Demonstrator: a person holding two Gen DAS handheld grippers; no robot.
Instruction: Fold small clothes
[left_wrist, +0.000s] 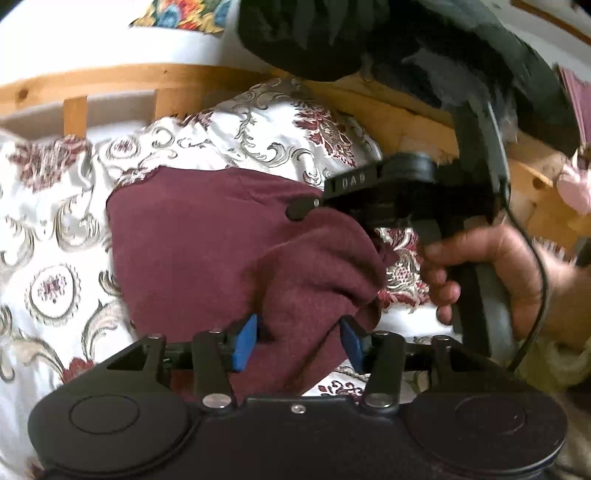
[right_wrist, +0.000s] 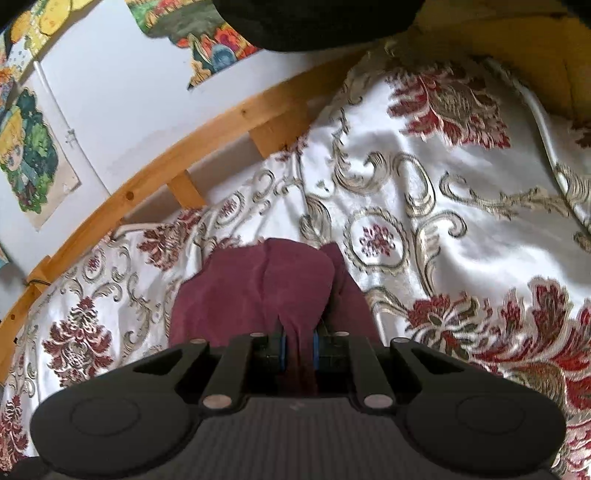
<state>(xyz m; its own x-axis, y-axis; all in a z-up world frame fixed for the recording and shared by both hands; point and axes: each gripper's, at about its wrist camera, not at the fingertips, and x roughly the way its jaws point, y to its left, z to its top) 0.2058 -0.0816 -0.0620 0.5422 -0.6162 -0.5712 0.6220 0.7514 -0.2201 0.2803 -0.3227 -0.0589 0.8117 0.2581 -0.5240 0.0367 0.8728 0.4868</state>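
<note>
A maroon garment (left_wrist: 207, 240) lies on the patterned bedspread (left_wrist: 48, 229). My left gripper (left_wrist: 297, 345) is open, with a bunched fold of the garment between its blue pads (left_wrist: 243, 347), which stand apart. My right gripper (right_wrist: 298, 350) is shut on a pinch of the same maroon garment (right_wrist: 255, 288); in the left wrist view it shows as a black tool (left_wrist: 388, 195) held by a hand (left_wrist: 491, 273) at the garment's far right edge.
A wooden bed rail (right_wrist: 155, 177) runs along the white wall with colourful pictures (right_wrist: 26, 155). A dark sleeve (left_wrist: 406, 48) hangs over the top of the left wrist view. A pink item (left_wrist: 576, 188) sits at the far right.
</note>
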